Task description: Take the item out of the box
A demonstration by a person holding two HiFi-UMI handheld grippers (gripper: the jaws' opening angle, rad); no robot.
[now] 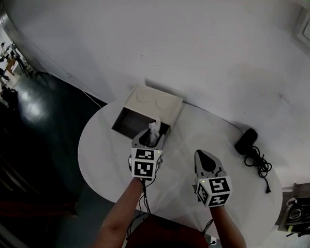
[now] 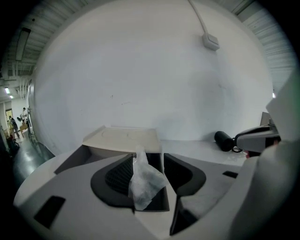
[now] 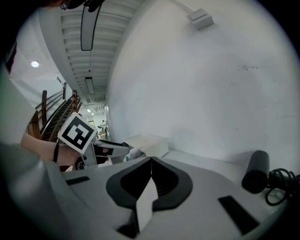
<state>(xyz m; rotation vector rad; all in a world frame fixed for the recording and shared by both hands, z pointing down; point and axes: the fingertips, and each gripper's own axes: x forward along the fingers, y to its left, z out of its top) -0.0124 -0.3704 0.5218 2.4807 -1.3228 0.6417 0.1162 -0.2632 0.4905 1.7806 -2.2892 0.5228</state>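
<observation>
**Extraction Status: Tissue Out, Not Yet Set Down**

The left claw stands spread. The white tissue hangs loose between its jaws, just before the open box. The right claw is pressed together and empty. Removal appears nearly complete; placement on the bench likely remains.

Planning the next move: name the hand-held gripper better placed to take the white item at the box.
Left. The left hand-held gripper sits at the box, jaws open around the white item; the right hand-held gripper is shut, farther back.
</observation>
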